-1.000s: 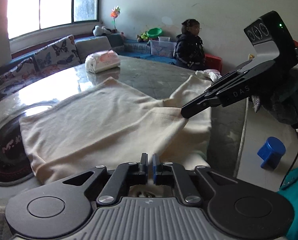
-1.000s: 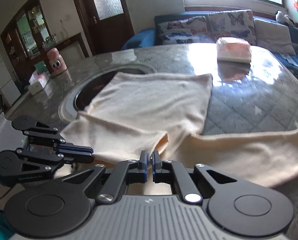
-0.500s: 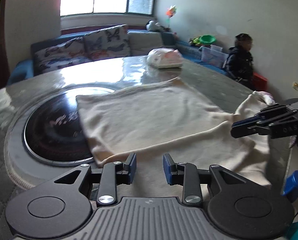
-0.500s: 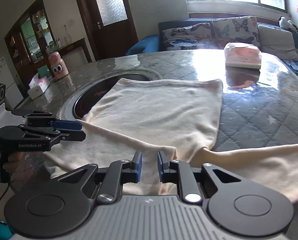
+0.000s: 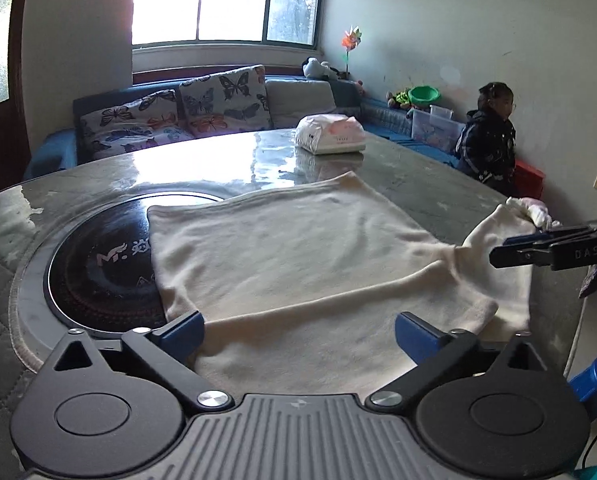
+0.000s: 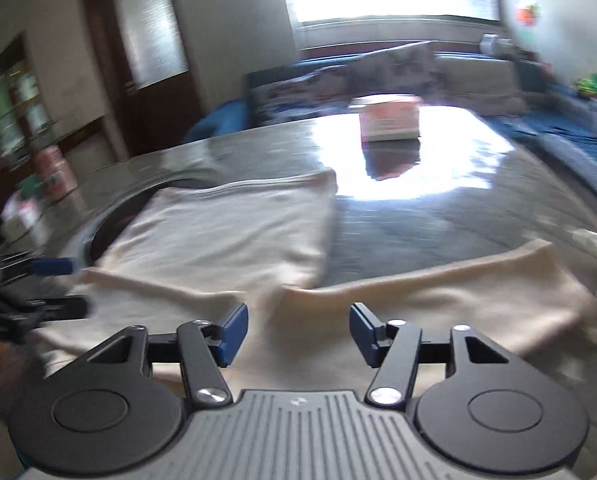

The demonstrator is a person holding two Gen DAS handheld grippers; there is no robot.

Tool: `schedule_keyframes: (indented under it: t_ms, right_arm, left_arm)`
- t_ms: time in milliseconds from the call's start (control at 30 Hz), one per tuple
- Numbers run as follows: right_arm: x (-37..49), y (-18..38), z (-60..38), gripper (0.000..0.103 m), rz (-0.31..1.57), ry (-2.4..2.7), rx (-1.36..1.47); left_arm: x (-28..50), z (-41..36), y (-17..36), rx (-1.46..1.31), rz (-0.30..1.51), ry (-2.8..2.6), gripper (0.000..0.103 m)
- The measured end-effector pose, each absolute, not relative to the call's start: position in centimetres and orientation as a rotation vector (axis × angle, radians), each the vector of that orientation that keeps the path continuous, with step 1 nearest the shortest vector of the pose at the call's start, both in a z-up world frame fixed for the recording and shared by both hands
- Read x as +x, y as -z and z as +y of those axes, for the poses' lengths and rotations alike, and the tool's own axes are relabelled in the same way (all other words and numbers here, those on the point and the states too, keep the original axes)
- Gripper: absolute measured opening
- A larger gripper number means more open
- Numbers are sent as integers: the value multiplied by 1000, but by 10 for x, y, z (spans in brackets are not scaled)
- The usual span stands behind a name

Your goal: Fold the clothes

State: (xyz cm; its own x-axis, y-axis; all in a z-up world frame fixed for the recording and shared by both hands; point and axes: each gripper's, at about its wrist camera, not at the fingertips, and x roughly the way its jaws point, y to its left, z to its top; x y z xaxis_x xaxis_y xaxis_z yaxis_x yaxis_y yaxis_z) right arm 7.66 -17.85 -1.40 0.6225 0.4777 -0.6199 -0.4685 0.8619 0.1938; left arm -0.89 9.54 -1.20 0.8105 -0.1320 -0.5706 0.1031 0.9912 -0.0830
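A cream garment (image 5: 290, 256) lies spread on the grey table, its far part partly over a round black hob inset (image 5: 98, 264). A folded band of it runs along the near edge. My left gripper (image 5: 298, 334) hangs just above that band, its jaws opening wide, with cloth below them and nothing pinched. In the blurred right wrist view my right gripper (image 6: 298, 332) is over the garment (image 6: 226, 240) where a sleeve (image 6: 438, 296) branches off to the right. Its jaws are opening too and grip nothing. Each gripper shows in the other's view: right gripper (image 5: 498, 250), left gripper (image 6: 70, 286).
A pack of tissues (image 5: 330, 134) sits at the far side of the table (image 5: 418, 184). Behind it a sofa with butterfly cushions (image 5: 218, 100) runs under the window. A child (image 5: 488, 136) stands by the right wall. A blue stool (image 5: 594, 380) is on the floor at the table's right edge.
Both grippers have gone from shut to open and let go of the garment. The folded band now lies flat on the near part. The right wrist view has swung and blurred.
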Motion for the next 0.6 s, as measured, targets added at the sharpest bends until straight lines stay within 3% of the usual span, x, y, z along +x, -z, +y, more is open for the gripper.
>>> schedule_keyframes:
  t_ms: [133,200,267,400,467,600]
  right_arm:
    - [82,19,-209,73,702,-445,78]
    - [84,21,-220,75,688,-408,99]
    - [87,24,-231,86,679,-375,125]
    - [95,31,-248,88,668,-334,162]
    - [99,33,-256,101,660,-312,180]
    - [105,37,-273,103,635,-263,230]
  left_arm:
    - [-8,88,11,-52,613,134,103]
    - [-6,85,11,-55,616,134,103]
    - [-4,82,11,-64,618,136,103]
    - [0,77,7,-88,615,154,103]
    - [3,74,7,-84,620,143,103]
    - [6,65,7,-66,627,135,103]
